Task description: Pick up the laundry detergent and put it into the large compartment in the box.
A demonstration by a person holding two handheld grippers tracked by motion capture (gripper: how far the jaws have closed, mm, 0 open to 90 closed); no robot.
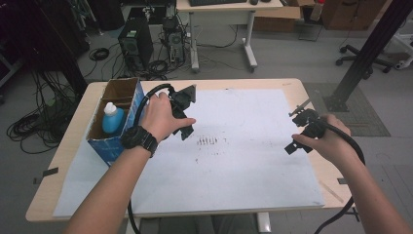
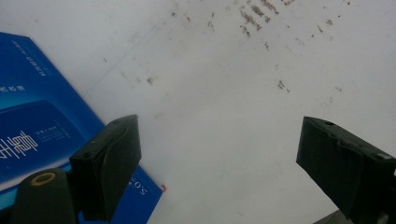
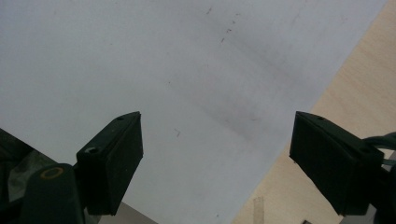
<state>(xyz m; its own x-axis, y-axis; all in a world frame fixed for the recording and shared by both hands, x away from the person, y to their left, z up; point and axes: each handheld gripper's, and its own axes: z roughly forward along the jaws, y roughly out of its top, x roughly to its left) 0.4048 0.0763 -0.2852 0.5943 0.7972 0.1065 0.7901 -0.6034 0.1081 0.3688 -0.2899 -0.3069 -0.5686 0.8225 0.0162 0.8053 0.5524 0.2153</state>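
Left gripper hovered over the white sheet beside the blue box, jaws apart and empty. Right gripper near the worktop's right edge, jaws likewise apart. Blue bottle stood upright inside the box. Likely target: approach from above, clear of the cardboard walls.

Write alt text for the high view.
A person holds the left gripper and right gripper above a white sheet on a wooden table. A blue box holding a blue bottle stands at the left.
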